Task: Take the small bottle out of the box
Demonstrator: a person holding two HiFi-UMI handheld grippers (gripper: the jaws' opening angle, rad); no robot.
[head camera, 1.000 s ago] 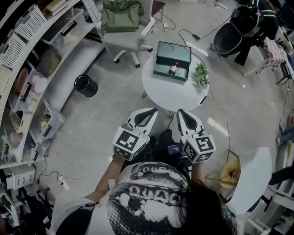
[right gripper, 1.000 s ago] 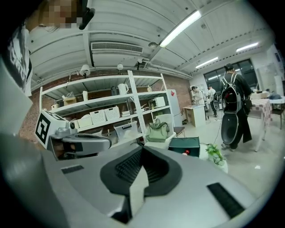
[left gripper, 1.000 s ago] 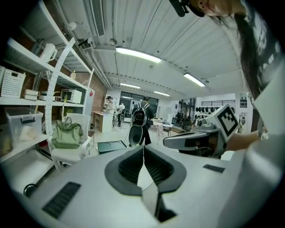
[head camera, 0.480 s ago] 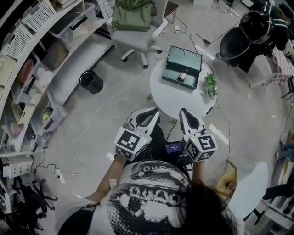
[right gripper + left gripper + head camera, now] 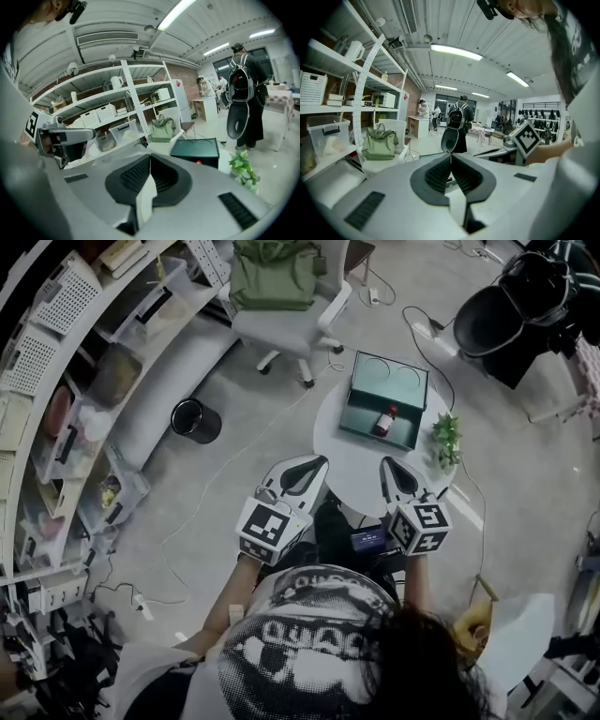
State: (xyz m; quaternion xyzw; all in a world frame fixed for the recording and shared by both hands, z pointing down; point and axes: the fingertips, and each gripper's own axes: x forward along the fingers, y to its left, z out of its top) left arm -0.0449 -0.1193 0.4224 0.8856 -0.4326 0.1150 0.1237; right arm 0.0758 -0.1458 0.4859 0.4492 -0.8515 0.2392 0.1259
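A dark green open box (image 5: pixel 386 399) sits on a small round white table (image 5: pixel 364 461) ahead of me. Inside it lies a small dark bottle (image 5: pixel 384 418) with a red cap. In the right gripper view the box (image 5: pixel 195 151) shows beyond the jaws, a red spot at its front edge. My left gripper (image 5: pixel 316 461) is held near my chest, left of the table, its jaws closed together and empty. My right gripper (image 5: pixel 386 463) hangs over the table's near edge, short of the box, jaws also shut and empty.
A small potted plant (image 5: pixel 444 439) stands at the table's right edge. A white office chair with a green bag (image 5: pixel 274 276) is beyond the table. A black bin (image 5: pixel 195 419) is on the floor to the left. Shelving (image 5: pixel 66 399) runs along the left. Cables cross the floor.
The table and box have shifted right and closer in the head view as I step forward. Both grippers stay shut and held together in front of me.
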